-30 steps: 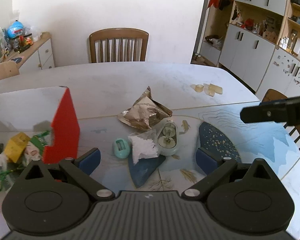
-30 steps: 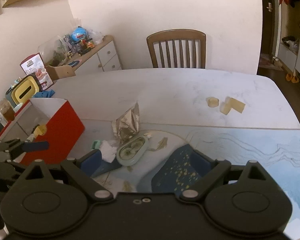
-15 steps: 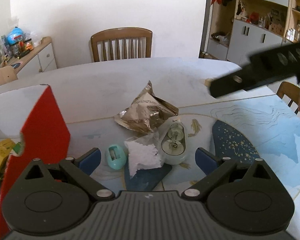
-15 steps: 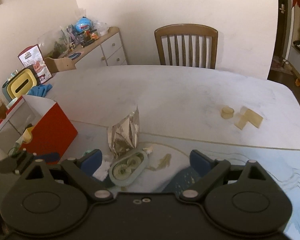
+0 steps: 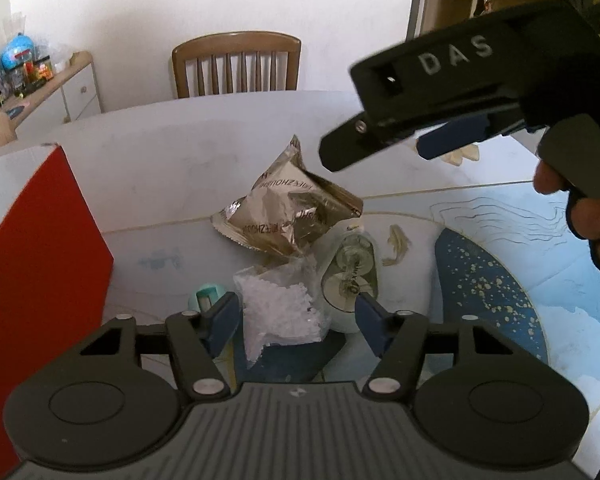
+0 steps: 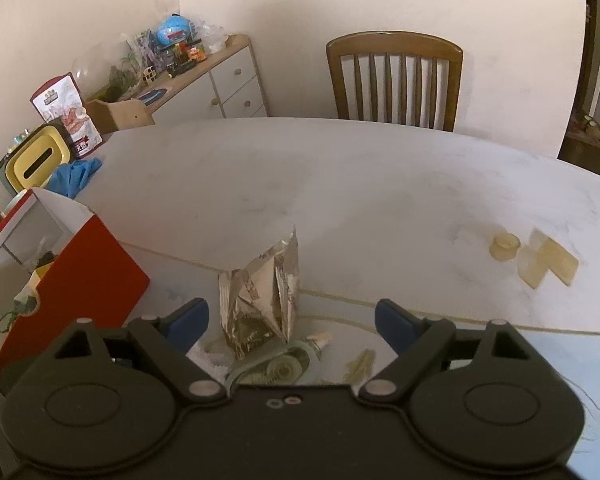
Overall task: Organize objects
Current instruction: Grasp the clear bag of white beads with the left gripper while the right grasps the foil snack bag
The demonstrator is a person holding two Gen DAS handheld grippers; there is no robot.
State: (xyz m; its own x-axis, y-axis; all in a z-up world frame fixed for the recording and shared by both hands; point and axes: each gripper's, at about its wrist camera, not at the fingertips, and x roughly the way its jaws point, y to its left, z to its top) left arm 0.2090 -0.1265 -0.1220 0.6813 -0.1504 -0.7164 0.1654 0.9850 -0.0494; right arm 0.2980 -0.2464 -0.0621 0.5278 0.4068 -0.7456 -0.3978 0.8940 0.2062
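Note:
My left gripper (image 5: 296, 322) hovers low over the patterned mat, its jaws closing. A clear bag of white granules (image 5: 278, 312) lies between the blue pads, with a gap on each side. A teal sharpener (image 5: 206, 296) peeks from behind the left finger. A pale green correction tape (image 5: 350, 276) lies just by the right finger. Behind them a crumpled foil packet (image 5: 288, 216) stands up. My right gripper (image 6: 292, 324) is open, with the foil packet (image 6: 260, 300) standing ahead between its fingers and the correction tape (image 6: 284, 366) under it.
A red and white box (image 6: 80, 284) with several items inside stands at the left. Yellowish tape pieces (image 6: 540, 260) lie on the white table (image 6: 340, 184) at the right. A wooden chair (image 6: 396, 76) stands behind it. A person's hand (image 5: 592, 220) holds the right gripper's handle.
My left gripper has come forward and down over the granule bag, and its jaws have narrowed. The right gripper has swung left over the foil packet and now fills the upper right of the left wrist view.

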